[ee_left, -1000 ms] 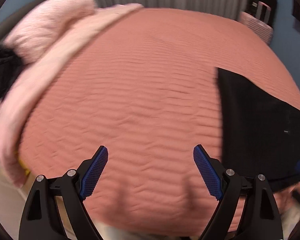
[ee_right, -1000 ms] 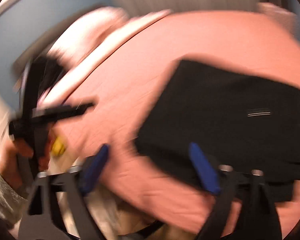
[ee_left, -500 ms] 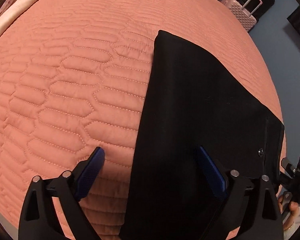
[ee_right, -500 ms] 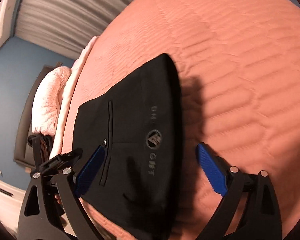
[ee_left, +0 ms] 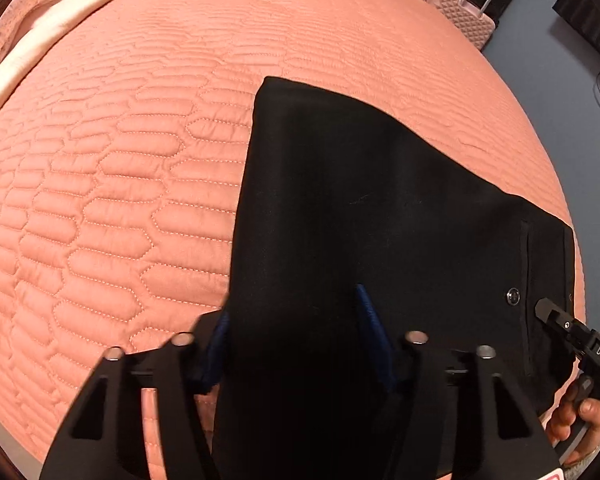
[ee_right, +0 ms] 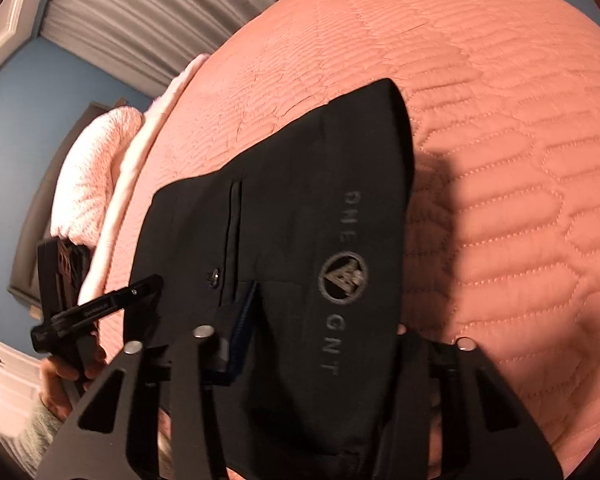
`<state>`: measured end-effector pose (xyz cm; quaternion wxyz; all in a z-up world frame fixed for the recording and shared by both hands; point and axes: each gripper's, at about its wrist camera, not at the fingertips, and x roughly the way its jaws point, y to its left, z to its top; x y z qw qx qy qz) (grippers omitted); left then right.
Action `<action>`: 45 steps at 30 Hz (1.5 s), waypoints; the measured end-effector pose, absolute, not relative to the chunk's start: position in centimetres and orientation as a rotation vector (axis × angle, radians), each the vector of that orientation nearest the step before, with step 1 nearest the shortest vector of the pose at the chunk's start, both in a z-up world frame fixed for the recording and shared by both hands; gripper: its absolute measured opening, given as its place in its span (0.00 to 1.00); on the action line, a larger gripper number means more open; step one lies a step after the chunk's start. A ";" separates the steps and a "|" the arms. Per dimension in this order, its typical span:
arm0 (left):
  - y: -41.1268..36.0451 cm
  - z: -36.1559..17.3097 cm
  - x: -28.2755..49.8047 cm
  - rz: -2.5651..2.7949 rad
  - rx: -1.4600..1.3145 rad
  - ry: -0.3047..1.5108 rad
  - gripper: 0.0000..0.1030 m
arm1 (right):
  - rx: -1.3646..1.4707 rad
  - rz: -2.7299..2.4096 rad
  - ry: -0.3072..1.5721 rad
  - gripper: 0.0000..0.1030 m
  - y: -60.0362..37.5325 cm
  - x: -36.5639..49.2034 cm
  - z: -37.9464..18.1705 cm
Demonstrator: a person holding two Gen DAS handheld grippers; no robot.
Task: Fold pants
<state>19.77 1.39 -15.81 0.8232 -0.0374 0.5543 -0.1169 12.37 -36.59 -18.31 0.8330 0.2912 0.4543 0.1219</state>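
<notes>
The black pants (ee_left: 360, 208) lie folded on the pink quilted bed. In the right wrist view they show a grey round logo and a back pocket with a button (ee_right: 340, 240). My left gripper (ee_left: 296, 332) has its blue fingers around the near edge of the pants, fabric between them, and looks closed on it. My right gripper (ee_right: 320, 332) straddles the near edge too; one blue finger (ee_right: 240, 332) shows, the other is hidden by fabric. The right gripper's tip shows in the left wrist view (ee_left: 556, 320), and the left gripper shows in the right wrist view (ee_right: 100, 308).
The pink quilted bedspread (ee_left: 120, 184) fills both views. A pale pink blanket and pillow (ee_right: 96, 184) lie at the head of the bed. A pink suitcase (ee_left: 468, 12) stands beyond the far edge. Grey curtains (ee_right: 152, 20) hang behind.
Both grippers have moved down onto the near edge of the pants, and their jaws have narrowed from wide open to around the fabric.
</notes>
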 end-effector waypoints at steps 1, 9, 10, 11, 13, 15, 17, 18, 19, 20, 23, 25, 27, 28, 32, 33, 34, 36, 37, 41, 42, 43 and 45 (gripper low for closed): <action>1.2 -15.6 19.4 -0.247 -0.060 1.168 0.29 | 0.592 0.257 0.952 0.33 -36.2 12.1 -17.9; -0.7 -14.5 19.1 -0.224 0.033 1.125 0.17 | 0.510 0.229 0.982 0.29 -35.0 12.6 -16.7; -0.6 -14.1 19.3 -0.225 0.018 1.114 0.16 | 0.463 0.229 0.967 0.25 -34.4 12.7 -15.6; -0.4 -13.5 19.6 -0.222 -0.002 1.097 0.15 | 0.432 0.240 0.945 0.23 -33.9 12.9 -14.4; 0.6 -12.1 20.2 -0.218 -0.039 1.064 0.15 | 0.379 0.256 0.903 0.22 -33.0 13.6 -12.3; 1.1 -10.5 21.9 -0.215 -0.055 1.022 0.15 | 0.324 0.276 0.854 0.21 -31.9 15.4 -9.9; 2.7 -8.9 24.2 -0.211 -0.055 0.988 0.14 | 0.311 0.301 0.814 0.21 -30.9 18.3 -8.0; 2.8 -8.2 25.4 -0.206 -0.057 0.973 0.14 | 0.301 0.305 0.799 0.21 -30.2 19.6 -7.3; 3.0 -7.4 27.1 -0.202 -0.055 0.949 0.14 | 0.287 0.308 0.781 0.21 -29.6 21.7 -6.5; 3.0 -6.7 28.4 -0.201 -0.050 0.927 0.14 | 0.288 0.310 0.767 0.21 -28.8 23.7 -5.9; 2.9 -4.4 34.2 -0.194 -0.010 0.858 0.15 | 0.326 0.310 0.743 0.21 -26.9 29.8 -5.0; 2.1 -3.6 38.9 -0.182 0.028 0.826 0.15 | 0.341 0.296 0.748 0.21 -25.4 33.3 -4.8; 1.7 -4.1 42.4 -0.162 0.057 0.832 0.15 | 0.391 0.282 0.785 0.22 -24.9 37.4 -5.8; 1.4 -4.9 44.3 -0.148 0.074 0.847 0.16 | 0.404 0.269 0.823 0.23 -24.8 39.1 -6.8; 1.0 -10.1 48.1 -0.090 0.182 0.973 0.24 | 0.273 0.126 1.005 0.38 -24.5 42.1 -11.8; 1.4 -11.6 48.2 -0.051 0.220 0.990 0.25 | 0.286 0.138 0.992 0.41 -24.8 41.6 -12.1; 2.0 -12.2 48.0 -0.035 0.227 0.987 0.27 | 0.318 0.146 0.971 0.45 -25.7 41.0 -12.1; 3.6 -12.0 47.3 -0.027 0.194 0.953 0.32 | 0.362 0.120 0.945 0.49 -27.2 39.5 -11.8; 3.8 -11.8 47.3 -0.008 0.190 0.936 0.41 | 0.377 0.129 0.940 0.51 -27.4 39.3 -11.7; 4.8 -12.4 46.8 -0.022 0.150 0.980 0.51 | 0.495 0.227 1.024 0.71 -27.3 40.1 -14.2; 4.5 -13.0 46.8 -0.037 0.152 1.006 0.51 | 0.474 0.224 0.995 0.73 -26.6 40.0 -14.1; 4.5 -13.4 46.8 -0.042 0.155 1.009 0.51 | 0.452 0.232 0.987 0.75 -26.0 39.9 -14.1; 4.6 -13.6 46.7 -0.072 0.124 1.023 0.47 | 0.421 0.287 1.001 0.57 -24.3 39.6 -14.1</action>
